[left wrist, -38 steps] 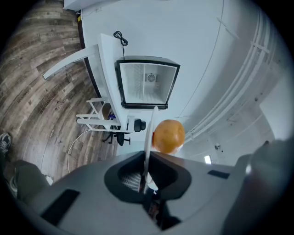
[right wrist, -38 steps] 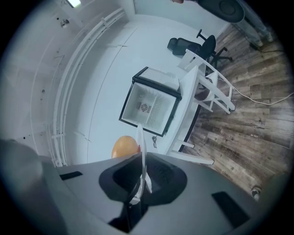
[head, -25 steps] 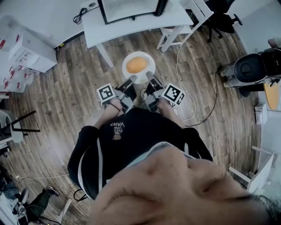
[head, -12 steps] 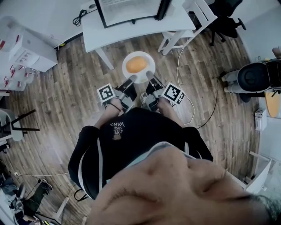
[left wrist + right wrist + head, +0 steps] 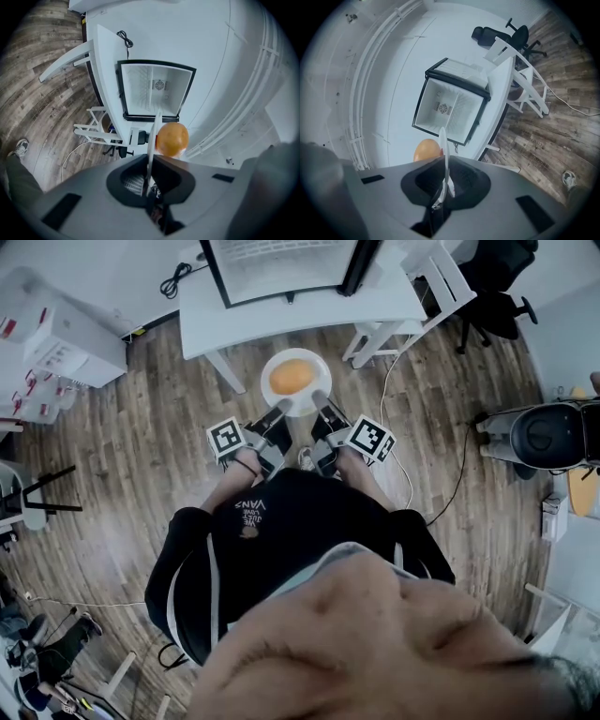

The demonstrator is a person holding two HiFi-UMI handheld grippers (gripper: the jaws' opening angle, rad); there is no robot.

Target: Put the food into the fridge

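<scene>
A round orange food [image 5: 292,378] lies on a white plate [image 5: 316,370], which I carry level between both grippers. My left gripper [image 5: 279,412] is shut on the plate's left rim, and my right gripper [image 5: 322,407] is shut on its right rim. In the left gripper view the plate edge [image 5: 153,136] runs into the jaws of my left gripper [image 5: 150,165], with the food [image 5: 172,138] beside it. The right gripper view shows the same plate edge [image 5: 444,152] in my right gripper [image 5: 445,180], with the food [image 5: 426,151] behind. Ahead, the small fridge [image 5: 281,259] stands open on a white table [image 5: 281,306]; its inside [image 5: 157,89] [image 5: 450,105] is white.
A white stool [image 5: 398,301] stands by the table's right end, with a black office chair [image 5: 497,277] beyond. A cable [image 5: 405,465] trails over the wood floor. A white cabinet [image 5: 70,338] is at the left, a dark round machine [image 5: 548,432] at the right.
The table and the open fridge have come nearer and shifted in the head view. Both grippers keep the same hold on the plate, and the food has not shifted on it.
</scene>
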